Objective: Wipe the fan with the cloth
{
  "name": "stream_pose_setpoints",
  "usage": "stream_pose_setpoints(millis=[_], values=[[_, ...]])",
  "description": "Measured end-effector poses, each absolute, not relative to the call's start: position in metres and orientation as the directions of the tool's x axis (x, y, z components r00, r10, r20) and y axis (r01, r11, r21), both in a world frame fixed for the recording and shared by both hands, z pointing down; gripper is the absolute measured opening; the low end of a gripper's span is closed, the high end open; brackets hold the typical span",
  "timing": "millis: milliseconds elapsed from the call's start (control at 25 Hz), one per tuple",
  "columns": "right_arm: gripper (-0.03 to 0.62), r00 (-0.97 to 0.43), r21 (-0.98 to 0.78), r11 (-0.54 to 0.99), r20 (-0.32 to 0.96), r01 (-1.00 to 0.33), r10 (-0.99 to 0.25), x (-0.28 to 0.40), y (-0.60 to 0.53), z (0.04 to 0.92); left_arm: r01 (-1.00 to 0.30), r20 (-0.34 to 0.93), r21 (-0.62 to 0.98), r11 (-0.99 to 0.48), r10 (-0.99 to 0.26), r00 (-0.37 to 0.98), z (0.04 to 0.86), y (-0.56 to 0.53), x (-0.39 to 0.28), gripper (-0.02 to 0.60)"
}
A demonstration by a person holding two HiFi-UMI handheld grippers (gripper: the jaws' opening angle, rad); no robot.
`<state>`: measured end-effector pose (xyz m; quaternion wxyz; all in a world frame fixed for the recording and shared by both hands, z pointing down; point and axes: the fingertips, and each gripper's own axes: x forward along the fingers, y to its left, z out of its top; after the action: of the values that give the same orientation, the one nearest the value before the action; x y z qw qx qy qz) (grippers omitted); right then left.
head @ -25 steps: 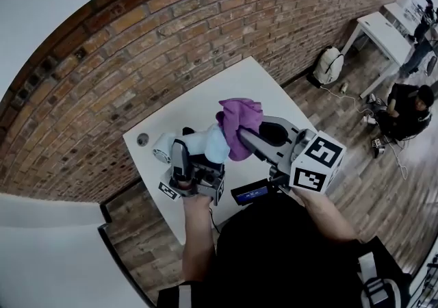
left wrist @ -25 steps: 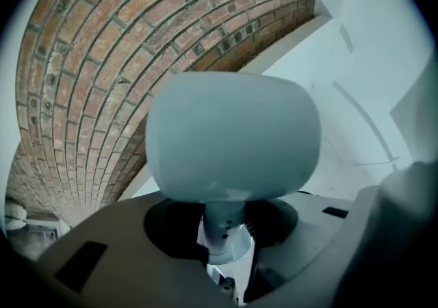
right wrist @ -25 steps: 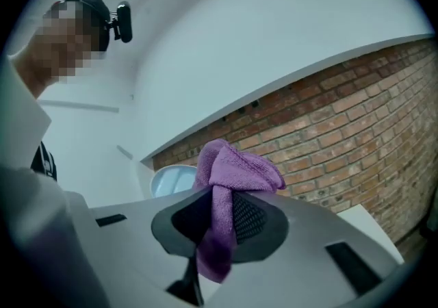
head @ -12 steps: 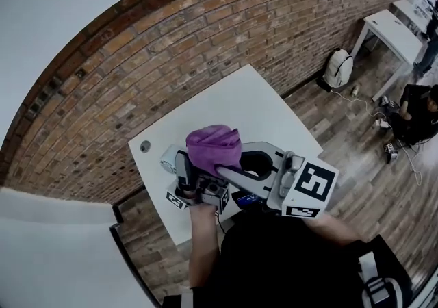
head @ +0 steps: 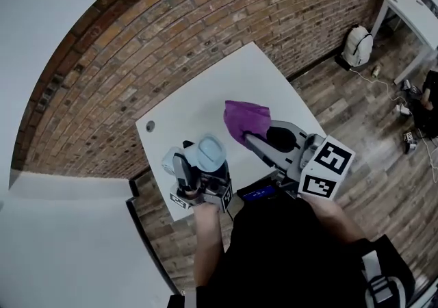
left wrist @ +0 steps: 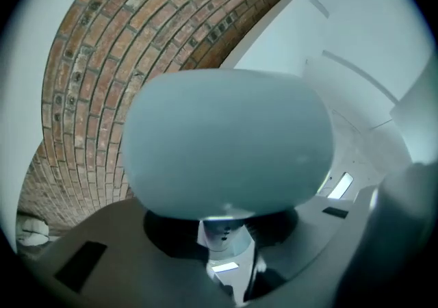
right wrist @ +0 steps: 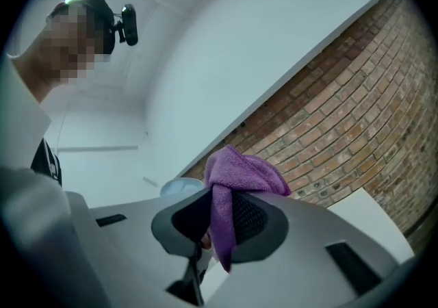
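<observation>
My left gripper [head: 197,175]: jaws grip the fan [head: 207,152] by its stem, pale-blue head up, over the table's [head: 198,98] near edge | my right gripper [head: 250,139]: jaws closed on the purple cloth [head: 246,116], bunched above them, over the table's middle | I hold cloth near fan, apart.

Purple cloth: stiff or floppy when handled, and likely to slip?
Probably floppy: the cloth bunches and droops over the right gripper, whose jaws pinch one fold. Likely light and unlikely to slip, given its fuzzy weave.
</observation>
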<state>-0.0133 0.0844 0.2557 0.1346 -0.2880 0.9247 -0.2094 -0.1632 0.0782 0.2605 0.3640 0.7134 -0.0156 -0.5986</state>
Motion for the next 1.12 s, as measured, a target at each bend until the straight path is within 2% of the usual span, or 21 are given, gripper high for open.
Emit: stream_pose_setpoints(millis=[160, 280, 480, 720, 840, 1000, 1120], values=[[0.061, -0.861, -0.402, 0.852, -0.236, -0.336, -0.451, -0.017, 0.122, 0.228, 0.355, -0.814, 0.578, -0.735, -0.491, 0.31, 0.273, 0.088, -0.148, 0.152], [0.061, -0.915, -0.313, 0.908, -0.199, -0.28, -0.351, -0.041, 0.151, 0.227, 0.337, -0.795, 0.604, -0.722, -0.521, 0.31, 0.28, 0.094, -0.137, 0.152], [0.061, -0.911, -0.351, 0.885, -0.162, -0.306, -0.379, -0.034, 0.15, 0.252, 0.342, -0.804, 0.594, -0.728, -0.517, 0.294, 0.276, 0.104, -0.13, 0.152], [0.061, -0.839, -0.448, 0.758, -0.033, -0.474, -0.544, 0.008, 0.11, 0.299, 0.318, -0.803, 0.588, -0.743, -0.49, 0.339, 0.273, 0.115, -0.121, 0.152], [0.061, -0.816, -0.482, 0.747, -0.105, -0.458, -0.568, 0.026, 0.11, 0.288, 0.324, -0.799, 0.593, -0.737, -0.489, 0.349, 0.274, 0.116, -0.115, 0.152], [0.061, -0.836, -0.419, 0.834, -0.254, -0.359, -0.487, 0.025, 0.131, 0.239, 0.326, -0.791, 0.601, -0.73, -0.486, 0.371, 0.274, 0.113, -0.106, 0.152], [0.061, -0.87, -0.335, 0.873, -0.226, -0.353, -0.439, 0.006, 0.143, 0.233, 0.344, -0.796, 0.593, -0.728, -0.464, 0.389, 0.27, 0.114, -0.097, 0.152]])
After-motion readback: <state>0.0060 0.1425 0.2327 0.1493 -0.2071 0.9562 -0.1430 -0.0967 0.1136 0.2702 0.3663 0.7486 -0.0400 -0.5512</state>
